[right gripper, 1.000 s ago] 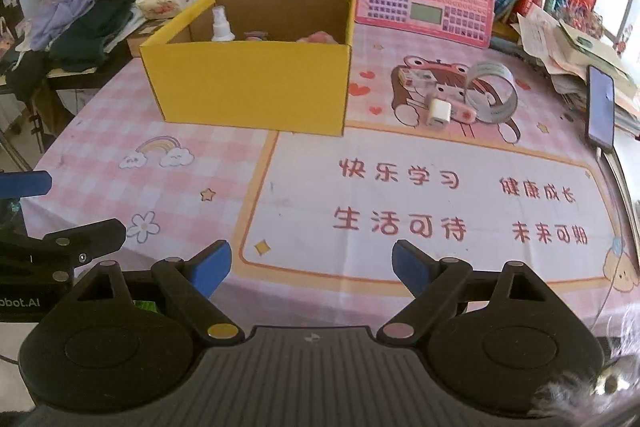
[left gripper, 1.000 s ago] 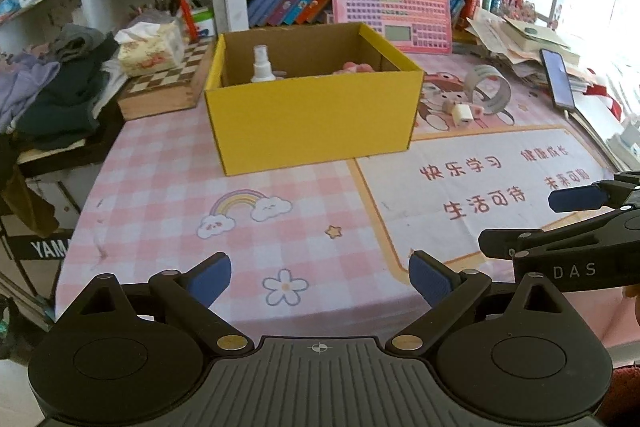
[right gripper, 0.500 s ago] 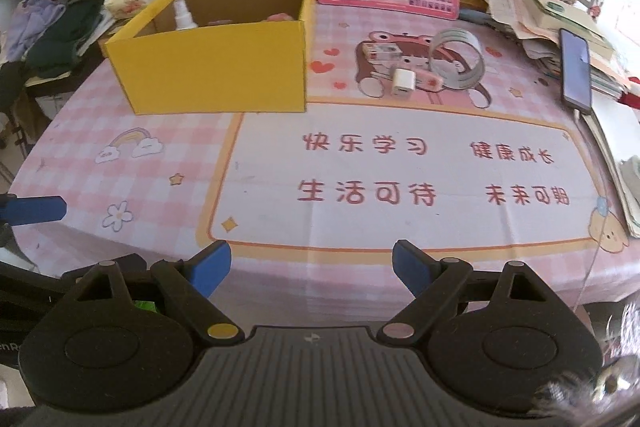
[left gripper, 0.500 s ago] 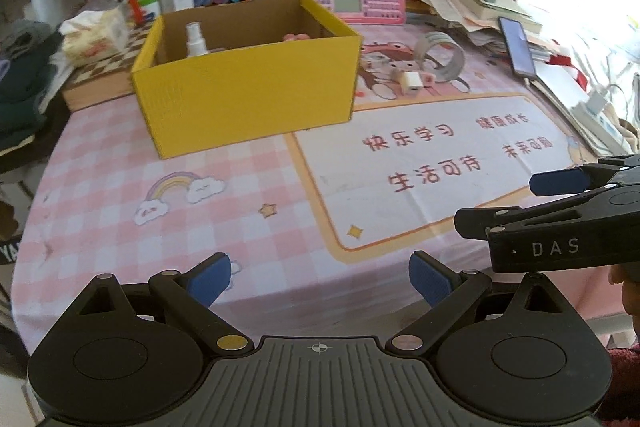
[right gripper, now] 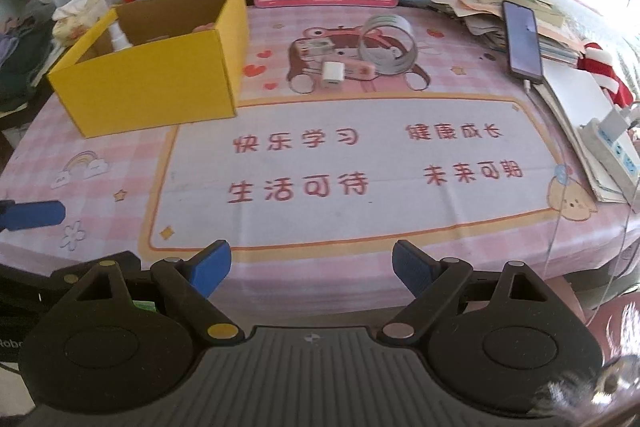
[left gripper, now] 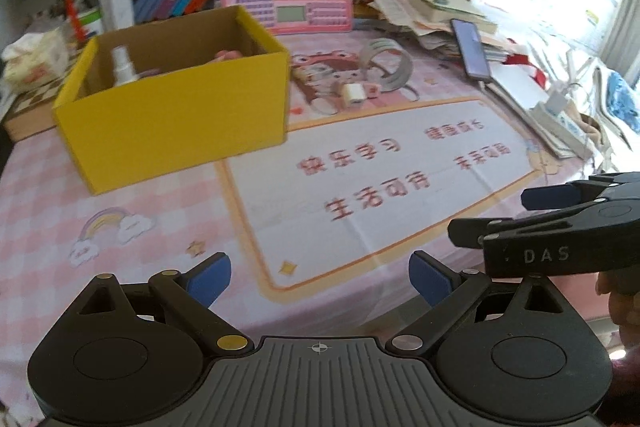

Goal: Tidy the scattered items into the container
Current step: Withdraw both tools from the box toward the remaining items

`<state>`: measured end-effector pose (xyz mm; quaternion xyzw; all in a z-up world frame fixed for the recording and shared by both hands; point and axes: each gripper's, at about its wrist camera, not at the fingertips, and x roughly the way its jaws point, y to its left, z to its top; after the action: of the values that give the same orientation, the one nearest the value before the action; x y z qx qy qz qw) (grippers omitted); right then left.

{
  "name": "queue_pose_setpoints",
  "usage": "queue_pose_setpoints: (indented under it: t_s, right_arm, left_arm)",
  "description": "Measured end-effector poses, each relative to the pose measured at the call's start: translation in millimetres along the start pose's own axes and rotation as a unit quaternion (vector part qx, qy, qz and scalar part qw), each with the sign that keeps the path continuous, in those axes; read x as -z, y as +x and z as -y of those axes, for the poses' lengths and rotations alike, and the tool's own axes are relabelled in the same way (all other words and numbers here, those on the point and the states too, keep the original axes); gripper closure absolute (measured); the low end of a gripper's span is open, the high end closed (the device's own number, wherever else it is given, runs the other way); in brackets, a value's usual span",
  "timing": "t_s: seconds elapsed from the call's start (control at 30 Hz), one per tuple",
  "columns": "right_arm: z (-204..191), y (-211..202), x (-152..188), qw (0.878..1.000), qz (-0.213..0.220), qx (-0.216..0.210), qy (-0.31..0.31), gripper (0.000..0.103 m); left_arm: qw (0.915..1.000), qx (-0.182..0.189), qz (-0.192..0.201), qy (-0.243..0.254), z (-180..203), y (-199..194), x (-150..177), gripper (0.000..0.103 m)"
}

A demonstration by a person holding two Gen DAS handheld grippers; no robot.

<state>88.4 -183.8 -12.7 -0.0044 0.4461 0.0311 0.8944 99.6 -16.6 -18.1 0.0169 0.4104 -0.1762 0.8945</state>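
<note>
Both tools sit low over the near edge of a pink checked surface, each with its blue-padded jaws spread wide and nothing between them. Right tool looks across the whole cloth; left tool looks the same way from further left, and its picture is blurred. Only one blue pad of the left tool pokes into the right camera's view at the left edge; the rest is cut off. In the left view, the right tool appears side-on at the right edge, with part of a hand below it, cropped by the frame.

A yellow cardboard box stands open-topped at the far left of the surface, one corner turned toward the cameras. Inside it, a white spray bottle stands upright against the left wall, its lower part hidden by the wall. Something pink lies deeper in the box (too little shows to name it).

Right of the box, well apart from it, a small cluster lies on a cartoon print: a white charger plug, a pink oblong item touching it with its long axis running left to right, a small pale box-shaped item behind, and a clear ring of tape standing on its edge with its opening toward the cameras.
</note>
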Motion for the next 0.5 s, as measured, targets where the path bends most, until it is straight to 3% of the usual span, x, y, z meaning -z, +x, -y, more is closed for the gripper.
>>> queue_pose_setpoints:
  t_s: [0.5]
  right_arm:
    - [56.1,16.8,-38.1,0.999,0.021,0.033,0.023,0.019]
  left_arm:
    - [0.9972,0.042,0.018,0.060,45.9,38.0,-38.5,0.006]
